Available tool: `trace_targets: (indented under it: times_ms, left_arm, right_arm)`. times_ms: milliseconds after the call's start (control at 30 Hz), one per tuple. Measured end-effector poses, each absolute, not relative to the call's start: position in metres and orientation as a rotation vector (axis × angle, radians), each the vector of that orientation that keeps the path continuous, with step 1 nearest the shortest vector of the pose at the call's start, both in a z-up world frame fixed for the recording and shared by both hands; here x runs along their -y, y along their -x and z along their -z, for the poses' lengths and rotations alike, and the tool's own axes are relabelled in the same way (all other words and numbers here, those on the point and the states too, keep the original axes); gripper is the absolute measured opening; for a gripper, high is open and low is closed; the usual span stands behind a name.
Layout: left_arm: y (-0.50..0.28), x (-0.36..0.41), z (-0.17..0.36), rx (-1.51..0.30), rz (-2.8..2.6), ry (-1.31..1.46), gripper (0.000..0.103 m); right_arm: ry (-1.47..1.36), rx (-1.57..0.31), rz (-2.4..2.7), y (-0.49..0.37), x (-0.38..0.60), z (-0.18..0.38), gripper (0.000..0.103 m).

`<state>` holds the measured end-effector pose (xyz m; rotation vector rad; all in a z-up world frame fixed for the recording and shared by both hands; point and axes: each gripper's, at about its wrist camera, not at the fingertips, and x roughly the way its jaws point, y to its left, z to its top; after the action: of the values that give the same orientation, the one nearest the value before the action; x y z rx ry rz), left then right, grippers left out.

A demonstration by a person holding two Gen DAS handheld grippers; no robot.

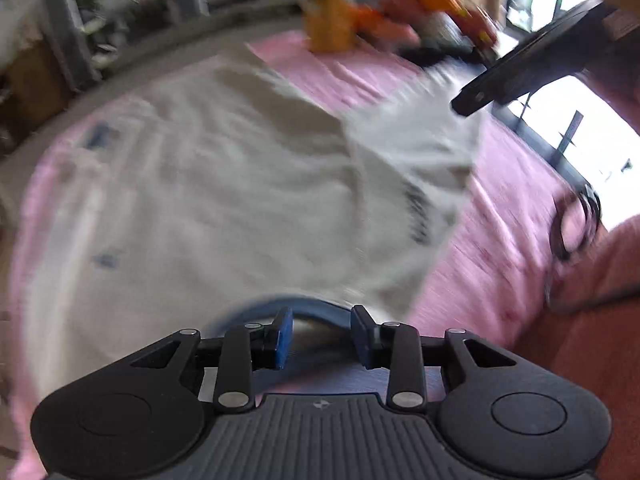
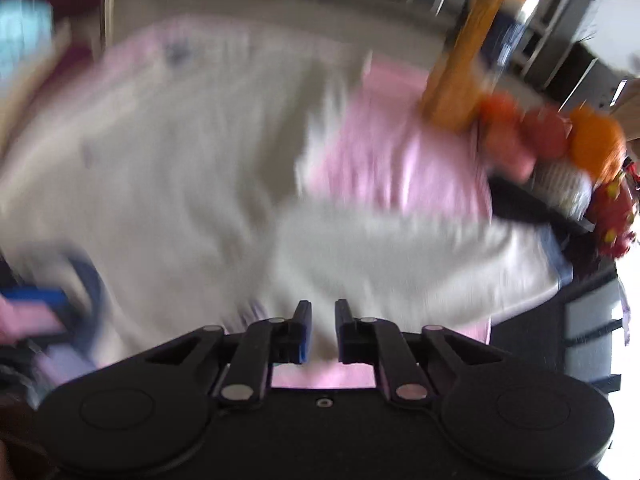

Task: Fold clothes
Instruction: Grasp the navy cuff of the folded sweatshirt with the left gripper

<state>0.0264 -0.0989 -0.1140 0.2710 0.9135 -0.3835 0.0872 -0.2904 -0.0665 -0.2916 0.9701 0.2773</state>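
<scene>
Across a pink cover [image 1: 500, 216] we saw a white shirt [image 1: 224, 184] lying spread and creased, its blue collar [image 1: 304, 307] just ahead of our left gripper [image 1: 322, 334], whose fingers stood apart around nothing. Our right gripper [image 2: 323, 330] hovered over the shirt's near edge, fingers narrowly parted, seemingly empty. Orange toys [image 2: 560, 140] and blurred shelves [image 1: 192, 4] lay far off.

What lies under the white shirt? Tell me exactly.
The white shirt lies on a pink cloth, which shows all around it. What sits beneath that pink cloth, and under the shirt's middle, is covered and cannot be seen.
</scene>
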Motion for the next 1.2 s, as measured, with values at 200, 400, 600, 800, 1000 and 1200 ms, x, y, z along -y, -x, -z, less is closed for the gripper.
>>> trace_targets:
  times_ms: [200,400,600,800,1000,1200]
  left_arm:
    - [-0.046,0.007,0.061,-0.815,0.205,-0.134,0.034]
    - [-0.093,-0.089,0.025,-0.753,0.054,0.041,0.037]
    - [-0.175,-0.162,0.038,-0.757,0.045,0.362,0.033]
    - [-0.265,-0.171,0.075,-0.774,0.115,0.451,0.027]
    - [-0.341,-0.163,0.101,-0.808,0.176,0.413,0.021]
    - [-0.375,-0.148,0.131,-0.842,0.198,0.334,0.021]
  right_arm:
    - [0.071,-0.725,-0.345,-0.090,0.264,-0.008,0.025]
    - [-0.181,-0.653,-0.440,-0.115,0.227,-0.026,0.027]
    - [-0.297,-0.648,-0.436,-0.142,0.196,-0.008,0.032]
    - [-0.411,-0.638,-0.371,-0.144,0.182,0.019,0.032]
    - [-0.445,-0.677,-0.321,-0.156,0.172,0.038,0.032]
    - [-0.433,-0.705,-0.296,-0.165,0.155,0.046,0.034]
